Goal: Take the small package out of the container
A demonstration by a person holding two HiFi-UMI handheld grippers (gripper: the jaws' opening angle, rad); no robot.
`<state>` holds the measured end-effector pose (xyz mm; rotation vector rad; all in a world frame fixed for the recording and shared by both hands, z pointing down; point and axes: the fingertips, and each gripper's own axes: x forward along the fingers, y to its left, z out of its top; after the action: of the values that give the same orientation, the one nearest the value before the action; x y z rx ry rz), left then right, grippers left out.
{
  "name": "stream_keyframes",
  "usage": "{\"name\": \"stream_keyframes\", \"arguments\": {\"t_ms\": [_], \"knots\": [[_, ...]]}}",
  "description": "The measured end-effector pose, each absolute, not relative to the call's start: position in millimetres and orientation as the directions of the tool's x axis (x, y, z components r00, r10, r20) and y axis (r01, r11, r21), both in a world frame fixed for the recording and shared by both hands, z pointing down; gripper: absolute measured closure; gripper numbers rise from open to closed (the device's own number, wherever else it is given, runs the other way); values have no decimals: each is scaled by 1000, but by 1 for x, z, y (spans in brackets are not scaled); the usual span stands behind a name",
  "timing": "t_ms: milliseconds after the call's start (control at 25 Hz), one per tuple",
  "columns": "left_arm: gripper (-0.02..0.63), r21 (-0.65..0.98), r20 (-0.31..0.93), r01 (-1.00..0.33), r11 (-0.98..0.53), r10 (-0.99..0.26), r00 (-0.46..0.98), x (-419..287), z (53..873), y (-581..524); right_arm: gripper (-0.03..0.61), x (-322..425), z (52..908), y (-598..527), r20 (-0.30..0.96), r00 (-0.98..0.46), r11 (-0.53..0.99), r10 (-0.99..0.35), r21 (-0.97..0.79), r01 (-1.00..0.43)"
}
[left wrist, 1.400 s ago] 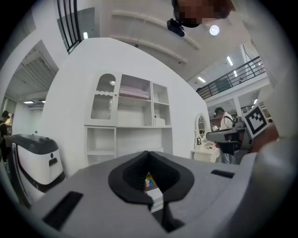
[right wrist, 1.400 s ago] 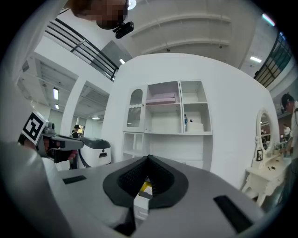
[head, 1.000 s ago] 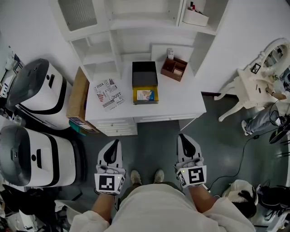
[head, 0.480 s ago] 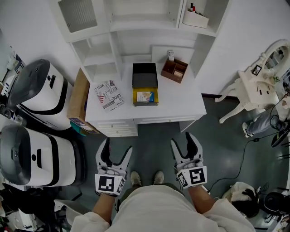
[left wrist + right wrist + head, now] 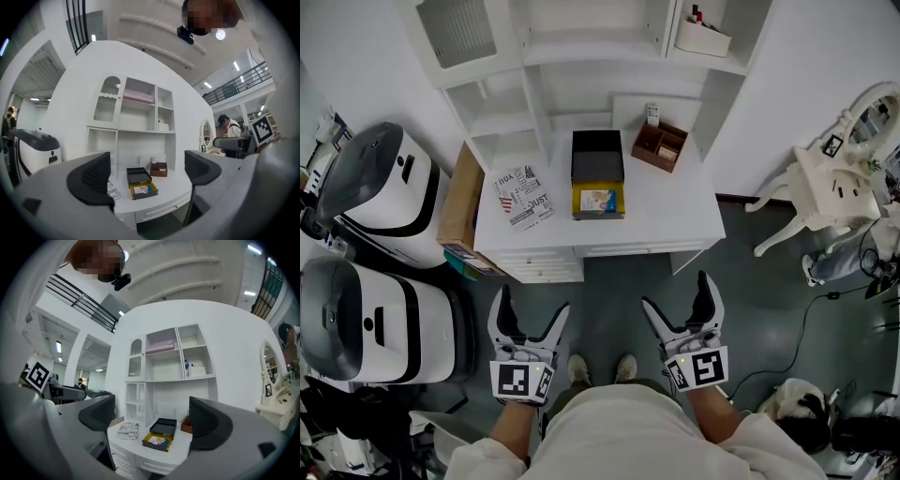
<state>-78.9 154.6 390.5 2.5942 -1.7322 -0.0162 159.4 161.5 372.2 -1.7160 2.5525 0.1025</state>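
Short of the desk [image 5: 675, 206], I'm holding the left gripper [image 5: 532, 305] and right gripper [image 5: 679, 294] empty, jaws just opening wide; small package [image 5: 598, 199] lying in container [image 5: 577, 200].

The desk [image 5: 675, 211] is smooth, matt white, like painted wood. Near its back edge, the container [image 5: 597, 155] is matt black with a yellow lining. The small package [image 5: 598, 199] in it looks like glossy printed card. The tray [image 5: 660, 144] toward the back right corner is brown wood. The wrapper [image 5: 523, 195] by the left edge looks like printed paper. Beside that edge, the box [image 5: 459, 202] is plain brown cardboard.
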Motion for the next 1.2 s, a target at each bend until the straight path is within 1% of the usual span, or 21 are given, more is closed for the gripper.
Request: {"name": "stream_keyframes", "arguments": {"t_ms": [200, 360, 400, 440, 480, 640, 800, 1200], "knots": [[133, 13, 10, -929, -371, -929, 371, -59, 390, 156, 117, 172, 371, 161, -101, -405, 405, -909, 24, -914], [138, 3, -1, -943, -334, -943, 334, -46, 389, 165, 117, 187, 374, 159, -99, -432, 432, -896, 27, -902], [230, 1, -13, -948, -319, -948, 319, -46, 388, 169, 117, 191, 375, 158, -101, -435, 435, -895, 27, -900], [383, -2, -24, -952, -306, -952, 306, -46, 386, 174, 117, 194, 376, 157, -104, -438, 438, -893, 26, -899], [604, -10, -29, -956, -294, -955, 294, -47, 386, 178, 118, 197, 376, 156, -104, -441, 441, -892, 26, -897], [606, -51, -2, -962, -269, -963, 270, -49, 392, 179, 117, 202, 383, 148, -93, -449, 449, -889, 26, -893], [606, -34, -5, -967, -252, -968, 252, -60, 398, 162, 118, 196, 388, 130, -85, -460, 458, -884, 36, -888], [606, 0, 12, -957, -289, -957, 289, -96, 413, 64, 118, 156, 394, 45, -44, -456, 454, -889, 49, -890]]}}
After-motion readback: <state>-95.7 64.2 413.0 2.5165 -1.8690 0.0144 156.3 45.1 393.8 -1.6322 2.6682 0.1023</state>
